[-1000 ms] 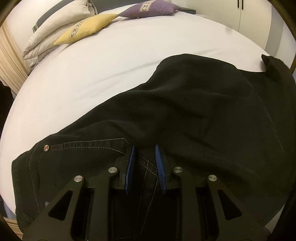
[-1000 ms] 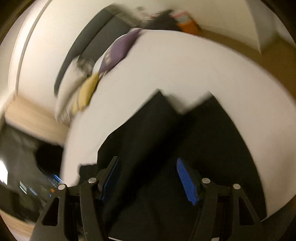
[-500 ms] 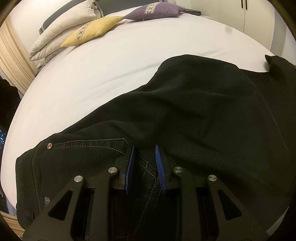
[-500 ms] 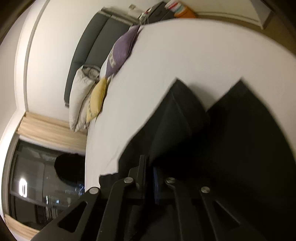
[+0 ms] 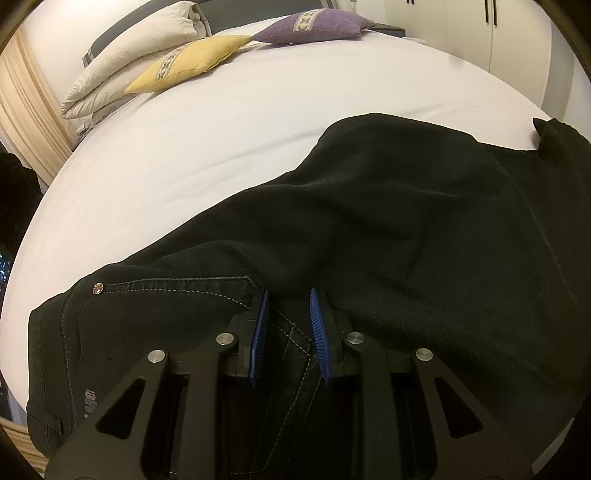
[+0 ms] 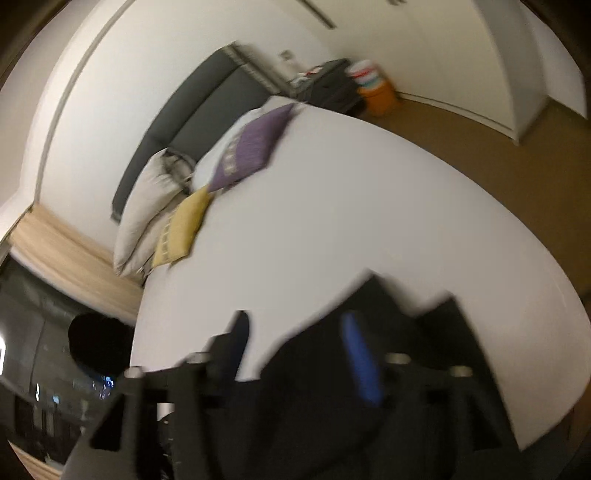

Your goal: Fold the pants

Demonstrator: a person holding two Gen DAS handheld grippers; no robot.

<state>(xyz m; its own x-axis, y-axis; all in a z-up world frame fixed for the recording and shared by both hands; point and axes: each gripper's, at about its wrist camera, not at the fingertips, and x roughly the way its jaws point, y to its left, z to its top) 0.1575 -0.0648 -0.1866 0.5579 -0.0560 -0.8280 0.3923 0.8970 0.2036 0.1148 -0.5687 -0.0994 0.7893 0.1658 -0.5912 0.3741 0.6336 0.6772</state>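
Black pants (image 5: pixel 388 229) lie spread across the white bed (image 5: pixel 229 122), waistband and rivet at the lower left. My left gripper (image 5: pixel 286 325) is shut on the pants' seam near the pocket, a fold of fabric between its blue pads (image 5: pixel 258 332). In the blurred right wrist view my right gripper (image 6: pixel 295 347) is open and lifted above the bed, nothing between its fingers (image 6: pixel 360 358). The pants (image 6: pixel 388 332) lie just behind and below it, partly hidden by the gripper.
A yellow cushion (image 5: pixel 188 62), a purple cushion (image 5: pixel 314 27) and white pillows (image 5: pixel 122 70) sit at the head of the bed. A curtain (image 5: pixel 26 110) hangs left. An orange bin (image 6: pixel 378 96) and dark cabinet (image 6: pixel 328 85) stand on the floor beyond.
My right gripper closed on the pants, then opened again and lifted away, tilting up toward the room. My left gripper kept its hold; its view shifted slightly.
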